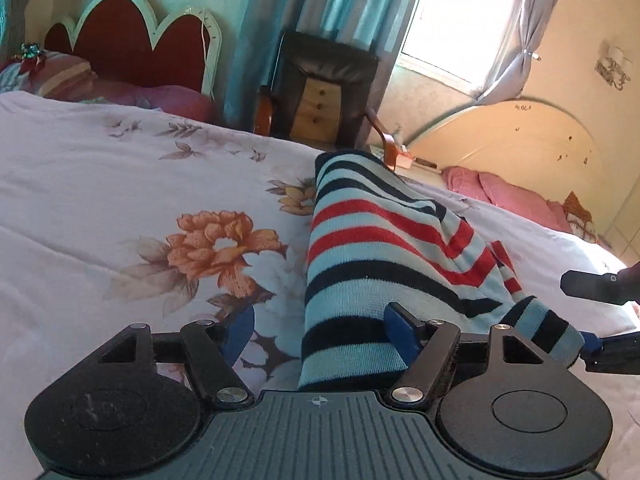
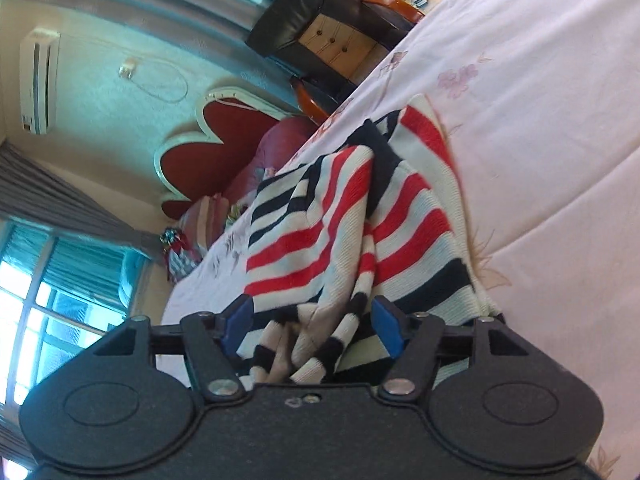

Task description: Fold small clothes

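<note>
Floral bedspread (image 1: 120, 184), red scalloped headboard (image 1: 132, 52), dark armchair (image 1: 324, 68), sunlit window (image 1: 460, 16), wall air conditioner (image 2: 38, 80)

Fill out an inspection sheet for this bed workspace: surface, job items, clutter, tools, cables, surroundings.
Surface: white quilt with orange flower print, spread over the bed, lightly creased.
Job's things: knitted garment with red, navy and pale stripes, bunched on the quilt, not yet folded flat.
Clutter: nothing seen on the quilt near the garment.
Grippers: left tool open, one blue pad lying on the garment; right tool open, striped fabric lies between its fingers, ungripped.
Cables: thin white cord hanging on the wall beside the air conditioner.
Surroundings: red scalloped headboard, dark leather armchair, teal curtains, bright window, pink pillow.
</note>
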`<state>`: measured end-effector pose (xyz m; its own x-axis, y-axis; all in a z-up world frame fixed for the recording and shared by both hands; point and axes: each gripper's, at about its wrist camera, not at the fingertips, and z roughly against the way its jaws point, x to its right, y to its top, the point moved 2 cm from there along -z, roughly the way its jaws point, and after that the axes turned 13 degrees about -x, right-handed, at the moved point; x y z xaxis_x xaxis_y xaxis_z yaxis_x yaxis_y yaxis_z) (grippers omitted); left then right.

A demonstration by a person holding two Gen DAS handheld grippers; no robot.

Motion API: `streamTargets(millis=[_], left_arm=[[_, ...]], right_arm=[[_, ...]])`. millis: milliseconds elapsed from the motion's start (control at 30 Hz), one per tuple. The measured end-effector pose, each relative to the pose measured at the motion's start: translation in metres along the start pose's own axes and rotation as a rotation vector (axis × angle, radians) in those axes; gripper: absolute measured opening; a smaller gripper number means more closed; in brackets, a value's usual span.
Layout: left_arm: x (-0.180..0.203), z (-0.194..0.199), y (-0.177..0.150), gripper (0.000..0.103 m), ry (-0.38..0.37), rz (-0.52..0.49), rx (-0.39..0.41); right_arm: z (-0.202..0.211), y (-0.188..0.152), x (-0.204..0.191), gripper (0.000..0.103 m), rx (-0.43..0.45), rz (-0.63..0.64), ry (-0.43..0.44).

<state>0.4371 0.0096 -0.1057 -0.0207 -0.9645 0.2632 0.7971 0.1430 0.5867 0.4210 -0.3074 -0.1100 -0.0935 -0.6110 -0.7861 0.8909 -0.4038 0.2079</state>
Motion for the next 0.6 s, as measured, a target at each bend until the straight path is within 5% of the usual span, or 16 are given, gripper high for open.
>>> streamTargets(millis=[133, 267, 333, 400, 467, 567, 600], left_arm=[[0.002, -0.003, -0.009, 0.071, -0.018, 0.046, 0.036], [0.002, -0.007, -0.008, 0.071, -0.025, 0.022, 0.013], [0.002, -0.012, -0.008, 0.071, -0.041, 0.005, -0.029], [0.002, -0.018, -0.012, 0.071, -0.062, -0.015, -0.089], [0.003, -0.023, -0.018, 0.071, -0.076, -0.033, -0.124], [0.000, -0.015, -0.016, 0.071, -0.099, -0.041, -0.093], [-0.003, -0.011, -0.013, 0.071, -0.114, -0.036, -0.069]], right_arm=[[0.008, -0.019, -0.036, 0.054, 0.087, 0.200, -0.202], [-0.010, -0.018, -0.053, 0.041, 0.034, 0.261, -0.213], [-0.023, -0.019, -0.054, 0.013, 0.012, 0.276, -0.279], [-0.026, -0.025, -0.049, 0.007, 0.022, 0.293, -0.338], [-0.026, -0.029, -0.030, 0.005, 0.034, 0.274, -0.408], [-0.016, -0.033, -0.008, 0.007, 0.031, 0.182, -0.325], [-0.007, -0.033, -0.011, 0.015, 0.064, 0.172, -0.286]])
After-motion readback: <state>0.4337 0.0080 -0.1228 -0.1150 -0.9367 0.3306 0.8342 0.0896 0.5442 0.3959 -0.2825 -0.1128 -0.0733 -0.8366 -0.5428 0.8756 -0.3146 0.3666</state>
